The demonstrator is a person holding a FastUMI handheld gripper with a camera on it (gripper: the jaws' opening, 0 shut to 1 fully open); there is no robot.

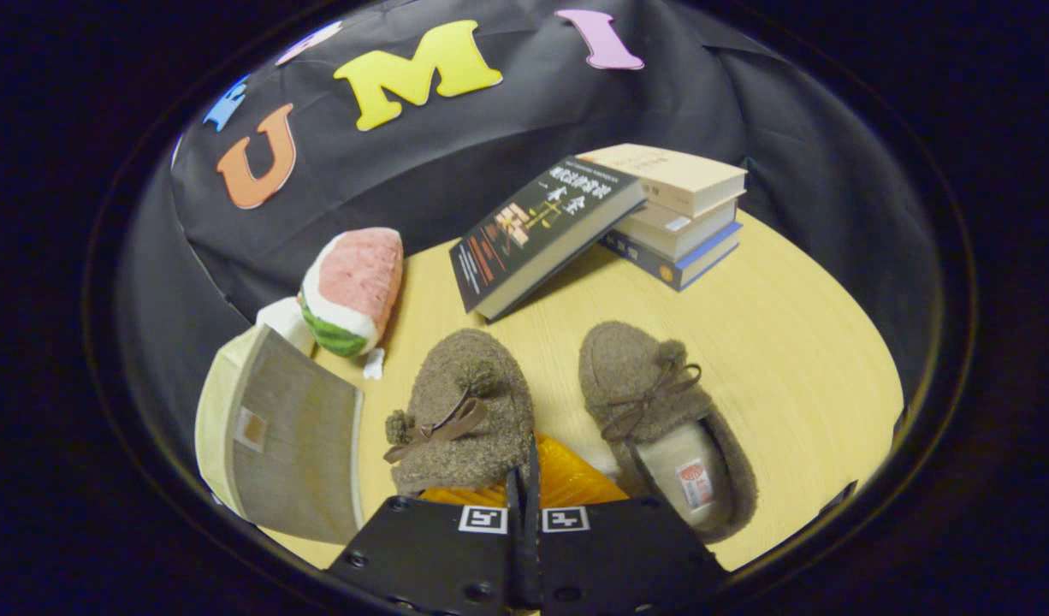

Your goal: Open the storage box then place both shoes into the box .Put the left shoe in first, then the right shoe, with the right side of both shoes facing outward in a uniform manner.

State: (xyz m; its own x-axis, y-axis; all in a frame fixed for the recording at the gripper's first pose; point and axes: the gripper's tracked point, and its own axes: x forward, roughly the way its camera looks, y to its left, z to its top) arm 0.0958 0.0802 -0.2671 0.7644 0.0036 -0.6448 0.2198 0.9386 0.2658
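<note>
The hand-held gripper (pixel 524 492) has its fingers pressed together, seemingly pinching the heel of the left slipper (pixel 462 411) (orange lining showing). The right slipper (pixel 661 419) lies beside it on the table (pixel 790 342). The storage box (pixel 276 432) sits lower left, with bare tabletop at right.

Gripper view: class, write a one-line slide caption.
Tool shut on one fuzzy slipper, lifted over an orange sole; its mate on the table.
</note>
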